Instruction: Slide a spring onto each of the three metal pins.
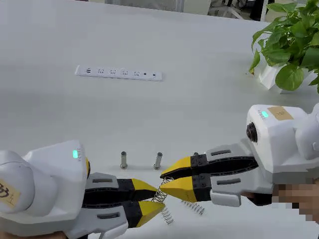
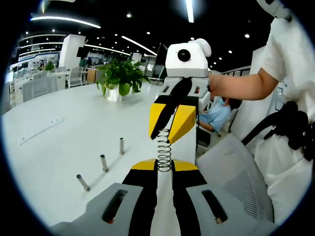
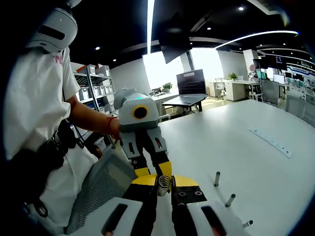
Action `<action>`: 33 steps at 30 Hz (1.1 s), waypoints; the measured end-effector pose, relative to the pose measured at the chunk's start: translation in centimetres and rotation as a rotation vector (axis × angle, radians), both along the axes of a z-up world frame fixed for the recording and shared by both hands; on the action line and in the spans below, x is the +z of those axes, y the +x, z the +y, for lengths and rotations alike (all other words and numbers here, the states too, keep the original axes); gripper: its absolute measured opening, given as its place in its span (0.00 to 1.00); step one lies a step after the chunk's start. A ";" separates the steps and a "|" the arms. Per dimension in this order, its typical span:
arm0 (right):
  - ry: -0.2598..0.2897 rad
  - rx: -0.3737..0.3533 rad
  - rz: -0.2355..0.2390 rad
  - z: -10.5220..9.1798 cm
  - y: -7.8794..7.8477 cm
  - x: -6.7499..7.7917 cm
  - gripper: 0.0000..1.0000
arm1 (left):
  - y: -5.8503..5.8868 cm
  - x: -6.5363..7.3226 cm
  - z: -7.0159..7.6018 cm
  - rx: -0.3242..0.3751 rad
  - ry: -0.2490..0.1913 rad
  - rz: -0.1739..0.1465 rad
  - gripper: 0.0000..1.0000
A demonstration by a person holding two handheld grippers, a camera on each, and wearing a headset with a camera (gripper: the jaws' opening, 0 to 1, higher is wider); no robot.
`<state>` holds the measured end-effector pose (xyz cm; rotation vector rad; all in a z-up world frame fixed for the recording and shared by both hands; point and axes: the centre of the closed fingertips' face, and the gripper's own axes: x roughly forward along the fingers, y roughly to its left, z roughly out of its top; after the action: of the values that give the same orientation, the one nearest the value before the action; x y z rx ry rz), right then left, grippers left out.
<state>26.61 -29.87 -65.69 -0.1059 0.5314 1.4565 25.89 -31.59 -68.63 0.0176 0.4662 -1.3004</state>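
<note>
A small steel spring (image 1: 160, 193) hangs just above the white table (image 1: 199, 109), stretched between both grippers. My left gripper (image 1: 158, 197) comes in from the lower left and is shut on the spring's near end (image 2: 164, 158). My right gripper (image 1: 163, 181) comes in from the right and is shut on its other end (image 3: 164, 185). Two metal pins (image 1: 123, 159) (image 1: 158, 160) stand upright just beyond the tips. The third pin (image 1: 196, 154) peeks out behind the right gripper's jaw. Two loose springs (image 1: 192, 207) (image 1: 167, 215) lie on the table under the grippers.
A white power strip (image 1: 118, 73) lies farther back on the table. A potted plant (image 1: 289, 45) stands at the far right corner. A grey mesh chair (image 2: 236, 172) sits at the table's near edge beside the person.
</note>
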 end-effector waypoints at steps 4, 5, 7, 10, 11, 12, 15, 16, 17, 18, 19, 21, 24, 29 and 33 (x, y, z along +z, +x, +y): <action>-0.010 0.011 -0.011 0.2 -0.1 0.1 0.06 | -0.1 0.0 -0.1 -0.004 -0.002 -0.003 0.07; -0.013 0.016 -0.016 0.3 -0.1 0.1 0.06 | -0.1 0.0 -0.1 -0.004 -0.003 -0.002 0.07; -0.024 0.025 -0.023 0.4 -0.2 0.1 0.06 | -0.1 0.0 -0.2 -0.008 0.000 -0.006 0.07; -0.026 0.031 -0.020 0.4 -0.2 0.1 0.06 | -0.2 0.0 -0.2 -0.010 -0.001 -0.006 0.07; -0.028 0.032 -0.021 0.4 -0.2 0.0 0.06 | -0.2 0.0 -0.2 -0.010 0.001 -0.008 0.07; -0.030 0.033 -0.021 0.4 -0.2 0.0 0.06 | -0.2 -0.1 -0.1 -0.010 0.003 -0.009 0.07; -0.035 0.038 -0.017 0.4 -0.3 0.0 0.06 | -0.2 -0.1 -0.1 -0.011 0.005 -0.011 0.07; -0.036 0.044 -0.020 0.4 -0.4 0.0 0.06 | -0.2 -0.1 -0.1 -0.013 0.005 -0.012 0.07; -0.037 0.048 -0.021 0.4 -0.4 0.0 0.06 | -0.3 -0.1 -0.1 -0.014 0.004 -0.012 0.07; -0.042 0.053 -0.020 0.4 -0.5 0.0 0.07 | -0.3 -0.1 -0.2 -0.015 0.005 -0.014 0.07; -0.048 0.057 -0.017 0.5 -0.5 0.0 0.07 | -0.3 -0.1 -0.2 -0.017 0.007 -0.017 0.07; -0.056 0.063 -0.020 0.5 -0.5 0.0 0.09 | -0.3 -0.2 -0.2 -0.021 0.011 -0.019 0.07; -0.097 0.090 -0.012 0.3 -0.7 -0.2 0.13 | -0.5 -0.3 -0.3 -0.028 0.017 -0.024 0.07; -0.206 0.189 -0.067 -0.7 -0.8 -0.2 0.15 | -0.6 -0.6 -0.3 -0.033 0.032 -0.031 0.07; -0.289 0.281 -0.088 -0.9 -1.1 -0.1 0.15 | -0.6 -0.6 -0.3 -0.034 0.039 -0.036 0.07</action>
<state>25.48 -30.81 -65.83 -0.4876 0.6722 1.6306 25.29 -31.92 -69.27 0.0817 0.4624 -1.3217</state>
